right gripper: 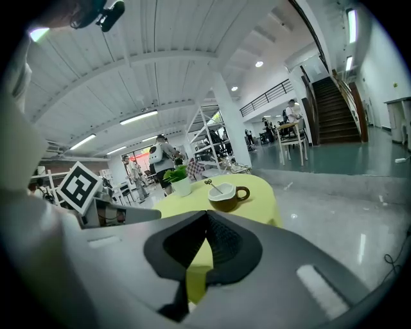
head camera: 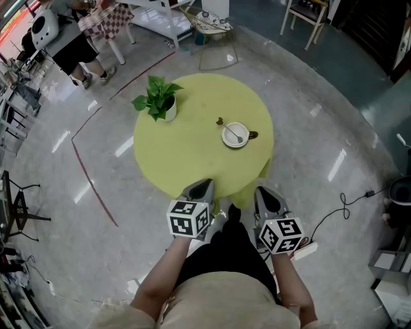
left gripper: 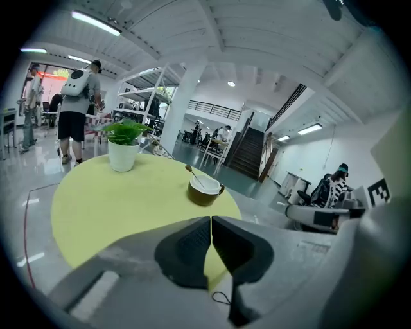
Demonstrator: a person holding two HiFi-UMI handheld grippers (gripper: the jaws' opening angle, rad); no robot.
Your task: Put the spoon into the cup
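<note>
A brown cup with a white inside (head camera: 236,135) (left gripper: 205,191) (right gripper: 226,196) stands on the right part of the round yellow table (head camera: 186,148). The spoon (head camera: 233,133) (left gripper: 194,176) (right gripper: 215,186) rests in it, its handle sticking up over the rim. My left gripper (head camera: 200,191) (left gripper: 211,225) hangs at the table's near edge, well short of the cup, jaws together with nothing between them. My right gripper (head camera: 268,196) (right gripper: 206,218) is beside it at the near edge, also shut and empty.
A potted green plant (head camera: 158,97) (left gripper: 124,144) stands on the table's far left. People (left gripper: 76,106) walk on the glossy floor beyond. Chairs (head camera: 307,16) and a white rack (head camera: 157,19) stand at the back. A cable (head camera: 350,202) lies on the floor at right.
</note>
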